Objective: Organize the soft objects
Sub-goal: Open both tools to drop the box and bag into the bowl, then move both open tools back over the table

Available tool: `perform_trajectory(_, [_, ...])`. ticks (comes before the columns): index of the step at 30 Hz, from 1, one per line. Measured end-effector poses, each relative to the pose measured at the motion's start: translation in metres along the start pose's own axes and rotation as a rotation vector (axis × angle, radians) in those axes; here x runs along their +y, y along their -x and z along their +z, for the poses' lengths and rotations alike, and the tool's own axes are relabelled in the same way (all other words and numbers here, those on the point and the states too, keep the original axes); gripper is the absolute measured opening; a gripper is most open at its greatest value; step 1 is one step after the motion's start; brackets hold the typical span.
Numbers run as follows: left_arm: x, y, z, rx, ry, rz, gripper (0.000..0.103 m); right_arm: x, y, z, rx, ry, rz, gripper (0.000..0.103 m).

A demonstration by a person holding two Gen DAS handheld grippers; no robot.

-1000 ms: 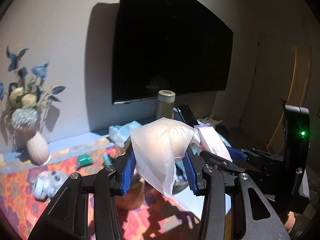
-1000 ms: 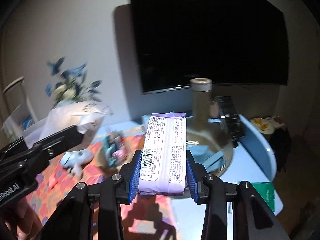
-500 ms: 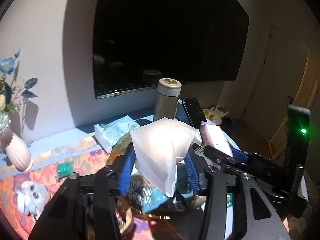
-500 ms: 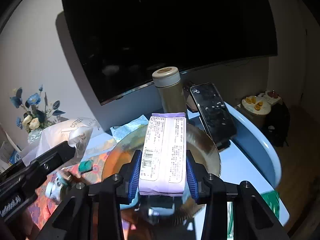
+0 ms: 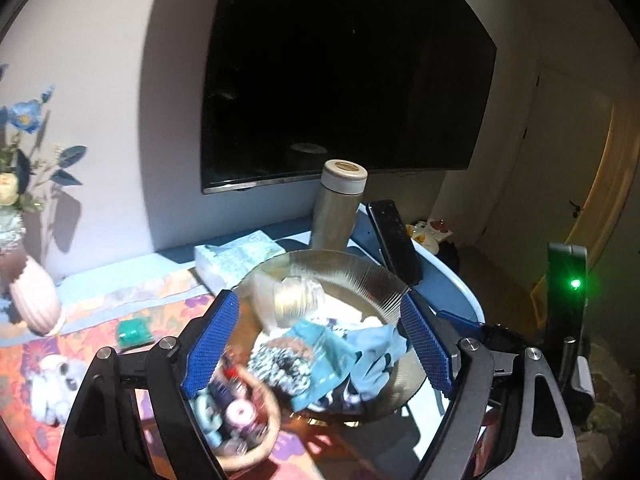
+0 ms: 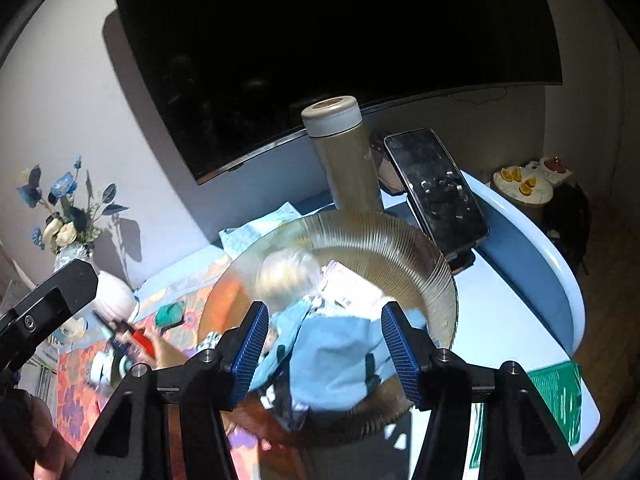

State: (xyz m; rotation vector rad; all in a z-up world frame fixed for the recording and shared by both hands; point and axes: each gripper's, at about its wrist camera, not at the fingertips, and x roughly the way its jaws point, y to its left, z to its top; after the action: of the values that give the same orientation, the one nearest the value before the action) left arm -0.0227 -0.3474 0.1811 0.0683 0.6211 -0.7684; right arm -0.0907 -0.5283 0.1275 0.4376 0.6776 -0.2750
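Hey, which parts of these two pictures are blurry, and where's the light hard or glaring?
Left wrist view: the white bag in the glass bowl and the small basket are smeared by motion; the bottle is sharp, and the flowers cast hard shadows on the wall. Right wrist view: the bag and blue cloth are blurred, the phone shows glare spots, and fisheye bends the television's edge.

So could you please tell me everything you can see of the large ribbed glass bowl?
The glass bowl is wide, round and clear with an amber tint and fine ribs up its flared wall. It sits upright on the table, before the steel flask. Inside lie light blue cloths, a blurred white bag and a labelled packet. Both open grippers hover above it.
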Motion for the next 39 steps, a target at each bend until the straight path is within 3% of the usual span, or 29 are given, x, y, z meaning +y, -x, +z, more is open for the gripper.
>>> perform_trajectory(4, [0.004,0.033,-0.013,-0.037,-0.008,0.068,0.082,0.018,0.024,-0.012,-0.018,0.038,0.024,0.057])
perform_trajectory(8, [0.014,0.074,-0.039,-0.070,-0.001,0.209,0.082,0.042,0.045,-0.028,-0.035,0.085,0.058,0.058])
perform_trajectory(18, [0.083,0.127,-0.111,-0.002,0.115,0.461,0.082,0.117,0.049,-0.082,0.027,0.191,0.148,0.059])
perform_trajectory(24, [0.118,0.153,-0.131,-0.004,0.156,0.546,0.082,0.179,0.037,-0.111,0.079,0.293,0.205,0.059])
perform_trajectory(30, [0.147,0.163,-0.147,0.008,0.197,0.575,0.082,0.223,0.019,-0.134,0.131,0.375,0.231,0.059])
perform_trajectory(35, [0.176,0.165,-0.160,0.034,0.237,0.611,0.082,0.244,-0.004,-0.148,0.190,0.402,0.246,0.059])
perform_trajectory(39, [0.219,0.185,-0.167,0.042,0.291,0.706,0.082,0.252,-0.027,-0.161,0.259,0.409,0.245,0.059])
